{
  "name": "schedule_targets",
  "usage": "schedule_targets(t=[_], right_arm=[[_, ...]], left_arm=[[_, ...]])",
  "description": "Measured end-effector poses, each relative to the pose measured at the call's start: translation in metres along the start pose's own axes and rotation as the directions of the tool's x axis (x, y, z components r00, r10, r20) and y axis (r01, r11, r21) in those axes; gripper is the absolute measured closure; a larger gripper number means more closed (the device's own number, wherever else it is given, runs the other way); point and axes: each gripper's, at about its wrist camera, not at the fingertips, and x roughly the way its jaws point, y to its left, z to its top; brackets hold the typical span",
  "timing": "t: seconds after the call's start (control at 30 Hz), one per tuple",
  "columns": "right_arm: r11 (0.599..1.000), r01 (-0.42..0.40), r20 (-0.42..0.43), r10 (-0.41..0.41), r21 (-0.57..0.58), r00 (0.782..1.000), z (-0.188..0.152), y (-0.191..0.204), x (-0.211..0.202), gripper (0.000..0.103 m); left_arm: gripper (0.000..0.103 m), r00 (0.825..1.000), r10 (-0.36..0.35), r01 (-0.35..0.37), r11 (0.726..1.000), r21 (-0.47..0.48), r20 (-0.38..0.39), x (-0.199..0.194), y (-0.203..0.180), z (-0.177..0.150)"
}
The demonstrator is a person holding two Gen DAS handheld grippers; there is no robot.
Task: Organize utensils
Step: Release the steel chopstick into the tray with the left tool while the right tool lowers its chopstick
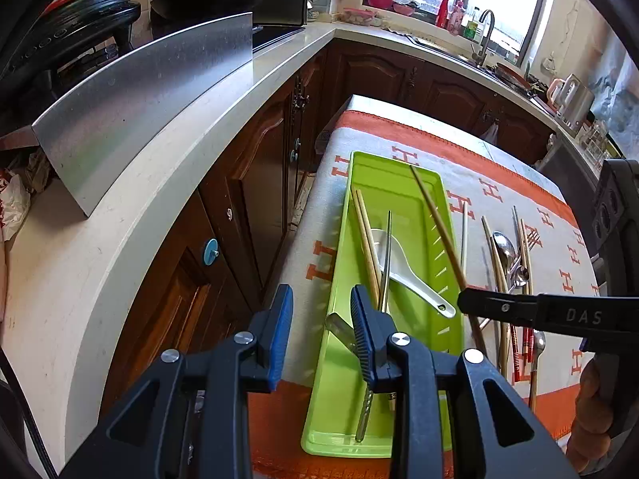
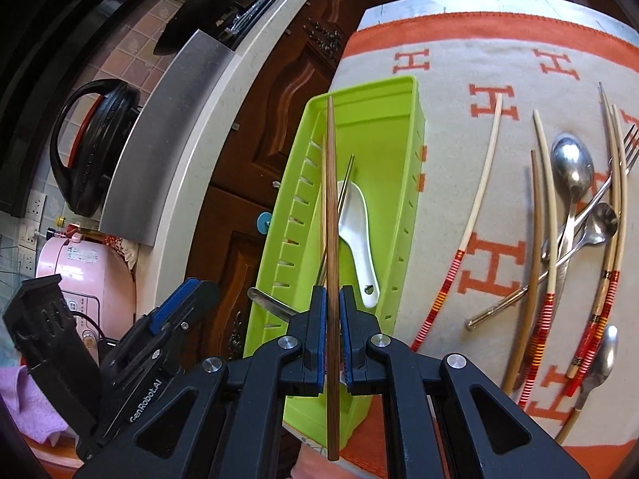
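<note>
A lime green utensil tray (image 1: 399,183) (image 2: 371,103) lies on an orange-and-grey cloth. In it are a white ceramic spoon (image 1: 403,267) (image 2: 355,219), wooden chopsticks (image 1: 365,235) and a metal chopstick (image 1: 386,255). My right gripper (image 2: 332,299) is shut on a brown wooden chopstick (image 2: 331,199) and holds it lengthwise over the tray; it also shows in the left wrist view (image 1: 435,223). My left gripper (image 1: 321,299) is open and empty above the tray's near left edge. Loose chopsticks (image 2: 479,199), spoons (image 2: 571,167) and a fork (image 2: 627,147) lie on the cloth right of the tray.
A white kitchen counter (image 1: 159,183) with a steel panel (image 1: 151,92) runs along the left, above brown cabinets (image 1: 255,167). A pink appliance (image 2: 80,279) and black cooker (image 2: 96,147) stand on it. A sink and window (image 1: 479,40) are at the back.
</note>
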Motion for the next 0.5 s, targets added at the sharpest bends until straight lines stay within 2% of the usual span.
schedule_targets(t=[0.07,0.17,0.33,0.5], right_arm=[[1.0,0.011,-0.017,-0.011,-0.005,1.0,0.0,0.001,0.005,0.093],[1.0,0.017,-0.01,-0.017,-0.001,1.0,0.0,0.001,0.004,0.073],[1.0,0.013,0.005,-0.013,-0.01,1.0,-0.003,0.0,-0.006,0.071],[0.997,0.06,0.022,-0.059,-0.043,0.998,-0.011,-0.009,-0.019,0.071]], left_arm=[[0.075,1.0,0.0,0.0,1.0,0.0,0.001,0.0,0.001,0.0],[0.074,1.0,0.001,-0.001,1.0,-0.004,0.003,-0.001,0.003,-0.001],[0.074,1.0,0.008,-0.008,1.0,-0.011,0.003,-0.004,0.006,-0.001],[0.073,1.0,0.011,-0.011,1.0,-0.013,-0.005,-0.006,0.005,-0.001]])
